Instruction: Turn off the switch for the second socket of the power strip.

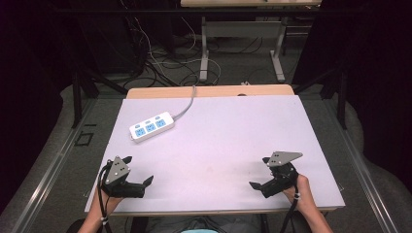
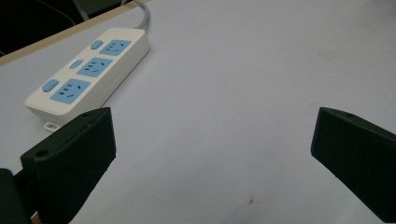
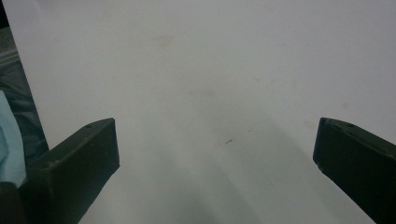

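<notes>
Dark room, cables on the floor behind, a second table's metal legs point(image 1: 205, 53) at the back. Work surface is a pale lilac mat point(image 1: 228, 141) on a wooden table point(image 1: 214, 91); the wood shows as a strip along the far edge.

Left gripper point(image 1: 138, 171): held low at the near left corner of the mat, left hand point(image 1: 108, 200) at the table edge, grey three-cornered plate on top. Jaws spread wide, nothing between them, just bare mat. In the left gripper view the two black jaws stand far apart at the bottom corners.

Power strip point(image 1: 151, 126): white body, three blue sockets in a row with a small blue switch beside each, lying flat on the mat. It sits beyond the left gripper's fingertips, well apart from them and a bit off to their far side. In the left gripper view the power strip point(image 2: 91, 72) shows just above the left-hand jaw, not between the jaws. Its grey cord point(image 1: 187, 108) runs off over the far table edge.

Right gripper point(image 1: 261, 171): near right corner of the mat, right hand point(image 1: 301, 191) behind it, grey plate on top. Jaws wide apart, empty. Right gripper view shows plain mat between them, with faint stains. The power strip is well apart from these fingertips, across the mat toward the far left.
</notes>
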### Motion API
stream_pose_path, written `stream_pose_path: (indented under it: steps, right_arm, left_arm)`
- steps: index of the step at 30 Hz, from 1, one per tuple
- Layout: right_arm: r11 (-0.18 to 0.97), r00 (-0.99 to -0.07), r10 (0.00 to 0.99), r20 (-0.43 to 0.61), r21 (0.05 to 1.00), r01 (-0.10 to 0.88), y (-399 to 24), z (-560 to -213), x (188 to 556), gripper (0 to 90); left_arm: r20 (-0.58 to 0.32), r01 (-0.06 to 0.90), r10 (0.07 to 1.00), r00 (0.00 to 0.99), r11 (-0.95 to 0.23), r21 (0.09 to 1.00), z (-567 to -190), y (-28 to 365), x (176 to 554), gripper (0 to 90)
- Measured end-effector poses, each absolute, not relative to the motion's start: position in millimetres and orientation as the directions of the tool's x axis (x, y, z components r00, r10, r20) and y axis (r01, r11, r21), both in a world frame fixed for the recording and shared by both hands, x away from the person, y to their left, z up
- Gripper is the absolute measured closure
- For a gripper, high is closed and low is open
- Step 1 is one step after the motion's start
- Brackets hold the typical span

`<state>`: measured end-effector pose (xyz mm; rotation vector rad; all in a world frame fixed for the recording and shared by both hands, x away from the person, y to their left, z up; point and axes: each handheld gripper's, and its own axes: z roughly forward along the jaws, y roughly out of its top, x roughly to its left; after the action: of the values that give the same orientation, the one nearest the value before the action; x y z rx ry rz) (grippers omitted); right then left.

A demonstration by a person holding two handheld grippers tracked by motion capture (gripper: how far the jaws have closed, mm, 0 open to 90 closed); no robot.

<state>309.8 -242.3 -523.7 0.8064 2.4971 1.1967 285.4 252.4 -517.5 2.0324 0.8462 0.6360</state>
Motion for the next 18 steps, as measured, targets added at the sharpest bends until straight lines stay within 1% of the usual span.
stream_pose_path:
  steps: [2, 18]
  right_arm:
    - [0.512, -0.818, 0.575, -0.005, 0.782, 0.355, -242.1, -524.4, 310.8, 0.0]
    - [0.512, -0.815, 0.580, -0.001, 0.778, 0.364, -242.9, -523.7, 309.3, 0.0]
  left_arm:
    - [0.126, 0.338, 0.754, 0.644, -0.429, 0.838, -517.4, 252.5, 285.2, 0.0]
    - [0.123, 0.360, 0.764, 0.633, -0.431, 0.828, -514.7, 253.1, 287.8, 0.0]
